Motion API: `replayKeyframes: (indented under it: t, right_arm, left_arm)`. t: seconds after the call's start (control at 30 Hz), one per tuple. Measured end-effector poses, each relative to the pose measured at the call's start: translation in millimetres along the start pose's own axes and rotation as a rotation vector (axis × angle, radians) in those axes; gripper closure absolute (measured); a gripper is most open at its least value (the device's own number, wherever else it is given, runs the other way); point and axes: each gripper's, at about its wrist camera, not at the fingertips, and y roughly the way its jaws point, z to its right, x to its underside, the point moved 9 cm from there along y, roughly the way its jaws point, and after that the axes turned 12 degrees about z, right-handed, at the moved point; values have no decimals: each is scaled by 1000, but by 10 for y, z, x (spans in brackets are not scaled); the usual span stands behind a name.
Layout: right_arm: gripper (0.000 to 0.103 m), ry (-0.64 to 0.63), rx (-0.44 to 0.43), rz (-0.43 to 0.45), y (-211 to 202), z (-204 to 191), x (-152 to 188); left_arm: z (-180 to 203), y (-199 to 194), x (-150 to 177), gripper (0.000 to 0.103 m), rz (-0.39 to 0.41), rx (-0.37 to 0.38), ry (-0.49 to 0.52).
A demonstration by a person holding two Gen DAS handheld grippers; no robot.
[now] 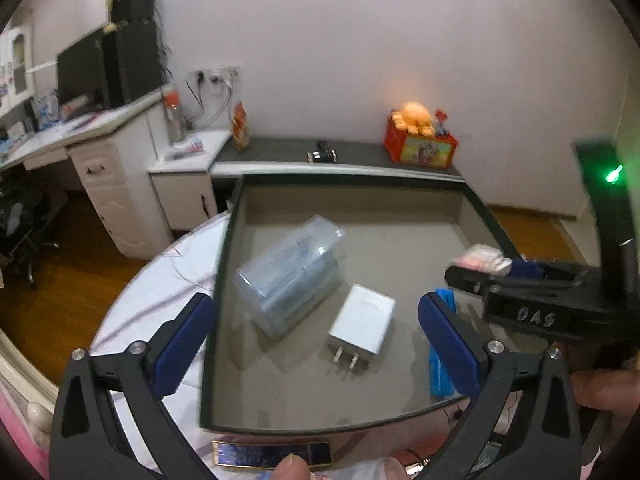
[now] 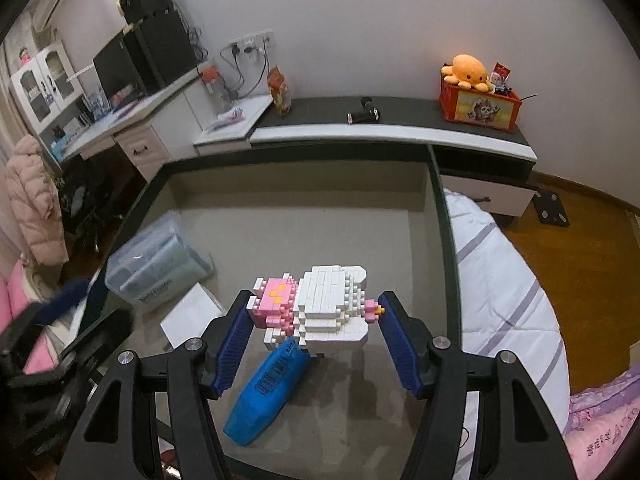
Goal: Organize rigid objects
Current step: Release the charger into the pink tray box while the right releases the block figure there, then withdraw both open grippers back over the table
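Observation:
A shallow grey tray [image 1: 400,200] with a dark rim lies on the bed; it also shows in the right wrist view [image 2: 300,188]. In it lie a clear plastic box [image 1: 292,272] [image 2: 156,260], a white plug charger [image 1: 362,324] [image 2: 192,316] and a blue packet [image 2: 268,388] [image 1: 440,376]. My right gripper [image 2: 314,316] is shut on a white and pink brick figure [image 2: 328,308], held above the tray over the blue packet; it shows at the right of the left wrist view [image 1: 480,264]. My left gripper [image 1: 314,320] is open and empty over the tray's near side.
A dark glossy flat case [image 1: 272,454] lies on the bed in front of the tray. Behind the tray a low cabinet [image 2: 392,132] carries a red box with an orange plush [image 2: 476,96]. A white desk [image 2: 120,128] stands at the left.

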Motion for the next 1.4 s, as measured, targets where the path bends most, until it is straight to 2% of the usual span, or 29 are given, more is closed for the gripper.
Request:
replayKeyframes:
  t: [0.03, 0.07, 0.17, 0.23, 0.27, 0.4, 0.53, 0.83, 1.13, 1.4]
  right_arm:
    - [33, -3, 0, -4, -2, -8, 6]
    - [19, -2, 0, 0, -11, -12, 0]
    - [16, 19, -7, 7, -65, -17, -4]
    - [9, 25, -3, 21, -129, -23, -17]
    - [0, 24, -3, 29, -167, -33, -24]
    - [0, 29, -7, 81, -411, -75, -48]
    - [0, 30, -5, 166, -827, -127, -7]
    - [0, 43, 1, 307, -1752, -138, 343]
    - [0, 47, 31, 384, -2383, -113, 728]
    - [0, 43, 78, 426, -2740, -187, 1078]
  left_arm:
    - [-11, -32, -10, 0, 3, -2, 0]
    - [-20, -60, -16, 0, 2, -5, -1]
    - [-62, -144, -29, 0, 13, -25, 7]
    - [-92, -213, -30, 0, 22, -36, 13]
    - [-113, -260, -37, 0, 29, -41, 14]
    - [-210, -467, -55, 0, 59, -65, 12]
    - [-272, -731, -43, 0, 89, -76, 17]
    - [-402, -1363, 102, 0, 137, -92, 18]
    - [-411, -1966, 342, 0, 177, -115, 35]
    - [-365, -2427, 505, 0, 227, -149, 25]
